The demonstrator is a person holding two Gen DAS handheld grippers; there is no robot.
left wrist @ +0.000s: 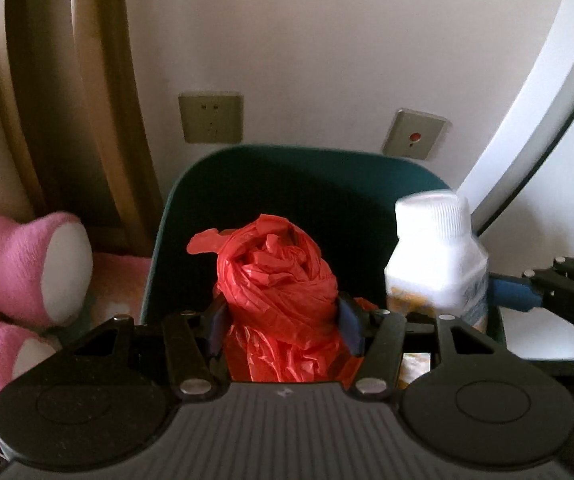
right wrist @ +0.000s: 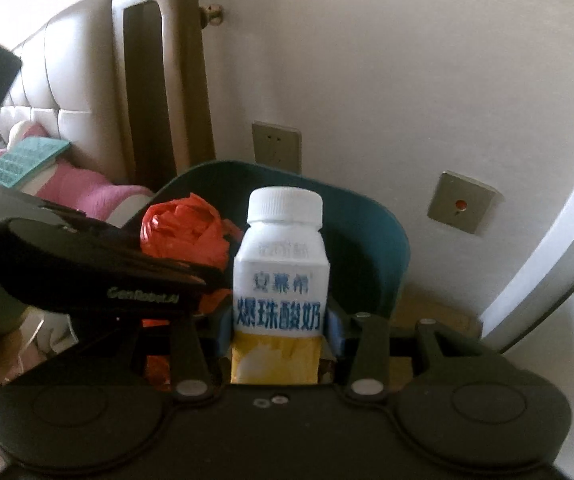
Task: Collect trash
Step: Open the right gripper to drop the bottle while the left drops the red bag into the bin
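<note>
- Left gripper (left wrist: pixel 283 320): jaws pinching the crumpled red plastic bag (left wrist: pixel 277 280), centre frame, before the dark green bin (left wrist: pixel 299 184).
- Right gripper (right wrist: pixel 277 330): jaws clamped on the white yogurt bottle (right wrist: pixel 281 276), upright, centre frame.

Inventory:
- 1 red bag (left wrist: pixel 277 280), crumpled.
- 1 white bottle (right wrist: pixel 281 264), blue print, yellow base.
- 1 dark green bin (left wrist: pixel 287 184).
- 2 tongs: left tongs (left wrist: pixel 283 324), right tongs (right wrist: pixel 279 328).
- 2 wall plates: 1 socket (left wrist: pixel 211 117), 1 switch plate (left wrist: pixel 415 134) with a red dot.
- 1 pink plush toy (left wrist: pixel 27 268); 2 of its white-soled feet show.
- 1 green book (right wrist: pixel 23 162).
- 1 headboard (right wrist: pixel 63 96).
</note>
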